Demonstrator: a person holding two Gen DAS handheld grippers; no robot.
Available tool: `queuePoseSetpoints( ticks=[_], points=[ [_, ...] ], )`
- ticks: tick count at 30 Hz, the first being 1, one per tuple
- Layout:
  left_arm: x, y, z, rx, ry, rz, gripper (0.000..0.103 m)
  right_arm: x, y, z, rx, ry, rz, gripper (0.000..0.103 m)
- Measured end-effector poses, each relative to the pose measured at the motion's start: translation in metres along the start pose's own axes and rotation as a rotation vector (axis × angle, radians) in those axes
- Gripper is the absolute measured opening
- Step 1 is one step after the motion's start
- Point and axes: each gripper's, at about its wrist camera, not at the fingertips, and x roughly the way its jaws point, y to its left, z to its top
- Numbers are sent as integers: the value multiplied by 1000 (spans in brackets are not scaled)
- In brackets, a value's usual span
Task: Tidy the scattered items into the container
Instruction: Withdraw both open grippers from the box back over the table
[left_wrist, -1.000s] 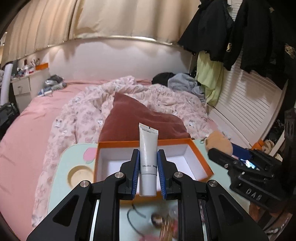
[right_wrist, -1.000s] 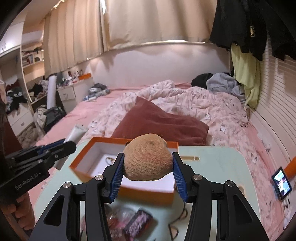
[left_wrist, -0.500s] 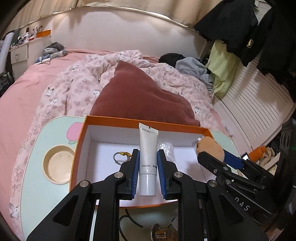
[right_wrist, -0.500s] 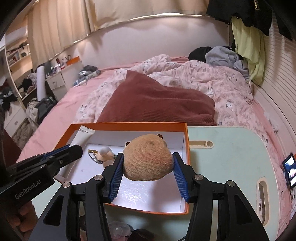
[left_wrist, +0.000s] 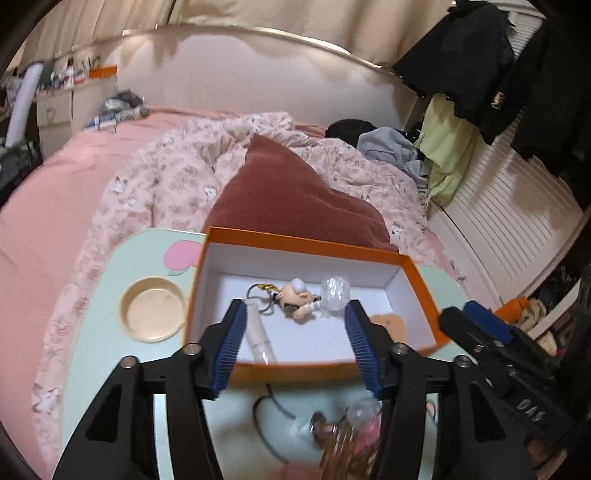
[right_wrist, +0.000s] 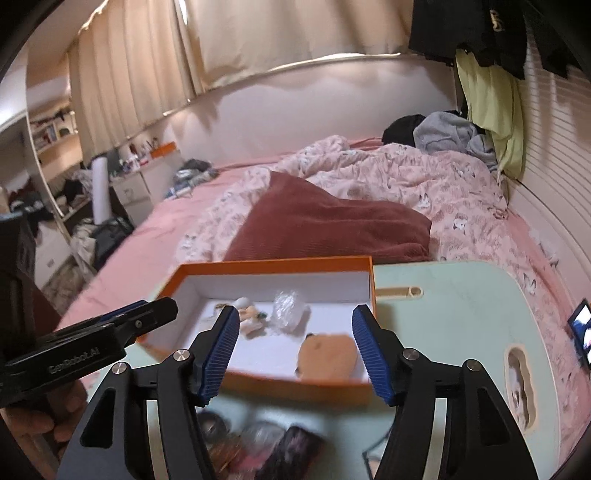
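From the left wrist, the step in hand reads as the drop-off. The left claw (left_wrist: 293, 341) is opening with its blue pads parted and nothing pressed between them. The white tube (left_wrist: 258, 336) lies free inside the orange box (left_wrist: 306, 242), against the near-left wall, just beside the left pad. Further in rest a small figure keychain (left_wrist: 293, 297) and a crinkled clear wrapper (left_wrist: 334, 293); a tan plush (left_wrist: 388, 323) peeks out behind the right pad. Next, I judge, this claw must back away and reach down for the blurred clutter (left_wrist: 347, 432) on the mint-green bench (left_wrist: 99, 354) in front of the box.

From the right wrist, the right claw (right_wrist: 291, 350) is likewise opening and empty. The tan plush (right_wrist: 327, 354) sits on the box's white floor near the right corner, soft and round, with a dark ear showing. The orange box (right_wrist: 273, 264) stands near the bench's far edge. Dark, blurred items (right_wrist: 266, 446) wait below the claw; picking one calls for lowering and closing on it.
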Motion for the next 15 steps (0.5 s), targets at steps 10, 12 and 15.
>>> queuePoseSetpoints(
  ticks=[10, 12, 15],
  points=[
    [-22, 3, -95, 143, 126, 177, 80, -41, -11, -89, -62, 148, -43, 71],
    [-24, 6, -108, 130, 132, 191, 80, -40, -19, -98, -42, 175, -44, 71],
    [-19, 16, -124, 77, 197, 111, 80, -32, -22, -108, -52, 240, -73, 71]
  ],
)
